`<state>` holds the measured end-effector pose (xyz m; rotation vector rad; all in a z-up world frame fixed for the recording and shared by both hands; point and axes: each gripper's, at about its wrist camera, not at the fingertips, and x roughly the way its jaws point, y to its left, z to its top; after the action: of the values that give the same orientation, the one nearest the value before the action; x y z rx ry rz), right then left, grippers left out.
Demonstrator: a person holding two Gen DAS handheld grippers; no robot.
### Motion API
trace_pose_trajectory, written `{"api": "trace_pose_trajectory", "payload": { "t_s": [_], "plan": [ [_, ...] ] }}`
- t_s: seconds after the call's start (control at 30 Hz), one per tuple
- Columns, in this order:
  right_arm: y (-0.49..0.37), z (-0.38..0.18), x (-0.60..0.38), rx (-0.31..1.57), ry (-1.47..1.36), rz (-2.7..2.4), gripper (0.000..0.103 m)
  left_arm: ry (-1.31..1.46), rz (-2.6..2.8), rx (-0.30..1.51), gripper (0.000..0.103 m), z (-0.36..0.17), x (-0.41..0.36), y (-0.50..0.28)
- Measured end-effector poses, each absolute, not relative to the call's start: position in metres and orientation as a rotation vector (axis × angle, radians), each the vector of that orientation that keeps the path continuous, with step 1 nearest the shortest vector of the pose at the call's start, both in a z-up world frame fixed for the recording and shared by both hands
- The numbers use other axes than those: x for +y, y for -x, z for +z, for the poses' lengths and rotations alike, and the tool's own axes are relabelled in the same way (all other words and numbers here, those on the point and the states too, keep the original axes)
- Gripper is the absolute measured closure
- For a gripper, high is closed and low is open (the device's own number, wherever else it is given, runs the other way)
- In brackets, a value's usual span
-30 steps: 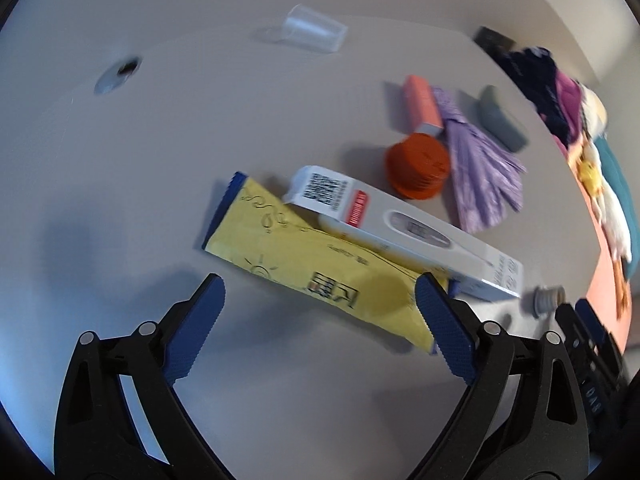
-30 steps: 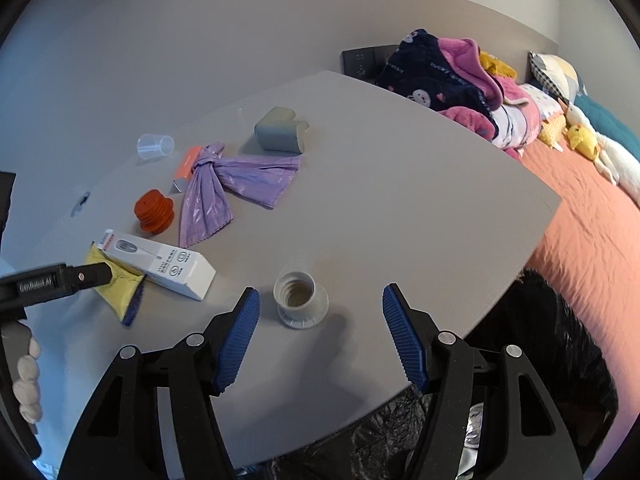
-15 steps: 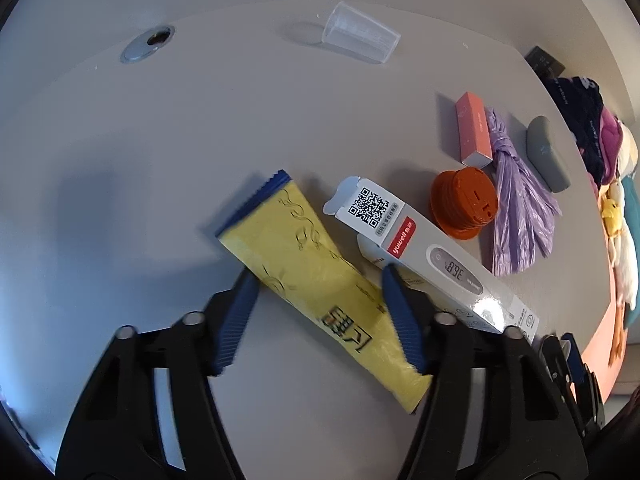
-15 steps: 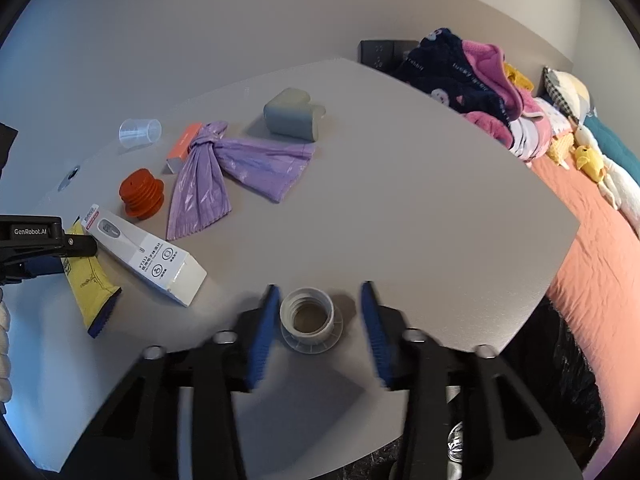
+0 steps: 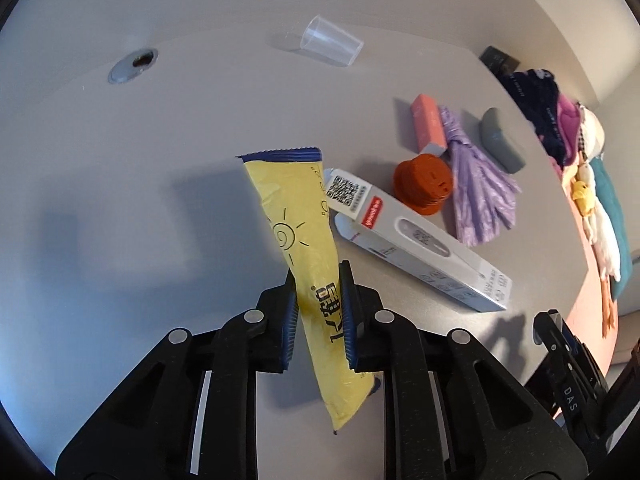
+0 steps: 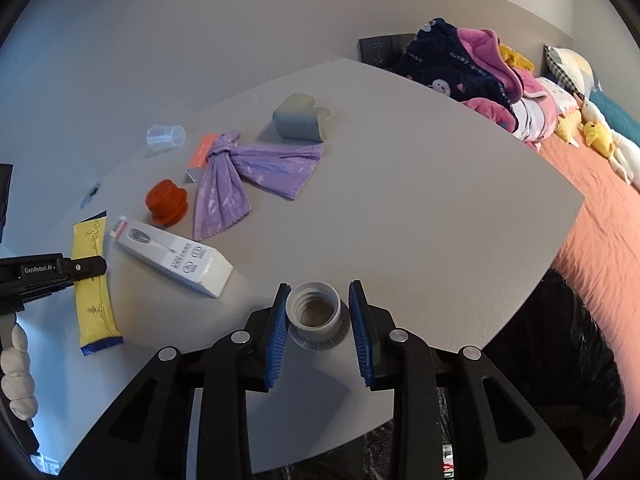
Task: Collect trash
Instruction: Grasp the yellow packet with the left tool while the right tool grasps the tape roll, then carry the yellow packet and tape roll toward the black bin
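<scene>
While our left gripper (image 5: 318,312) pinches the long yellow plastic wrapper (image 5: 308,248) across its long axis, our right gripper (image 6: 320,328) brackets the grey threaded plastic cap (image 6: 314,314) squarely between its nearly closed jaws; contact there is unclear.

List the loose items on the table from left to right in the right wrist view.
yellow wrapper → clear plastic cup → orange ribbed cap → purple plastic bag → grey foam corner guard → white threaded cap, between the right gripper's jaws. The thermometer box and the pink box overlap their neighbours, so they are left out.
</scene>
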<state>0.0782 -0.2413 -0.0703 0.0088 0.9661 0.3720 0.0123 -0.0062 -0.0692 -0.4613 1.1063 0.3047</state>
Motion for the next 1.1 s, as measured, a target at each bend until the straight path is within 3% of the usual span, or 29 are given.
{"api": "trace_pose_trajectory", "payload": {
  "t_s": [0.83,1.1],
  "plan": [
    [-0.040,-0.008,-0.297,0.826,-0.133,0.243,0.072,0.334,-0.015,1.025,0.085,-0.027,-0.081,-0.051],
    [-0.027,0.004,-0.323,0.785,-0.161,0.166,0.072,0.258,-0.136,0.982,0.091,-0.012,-0.118,-0.059]
  ]
}}
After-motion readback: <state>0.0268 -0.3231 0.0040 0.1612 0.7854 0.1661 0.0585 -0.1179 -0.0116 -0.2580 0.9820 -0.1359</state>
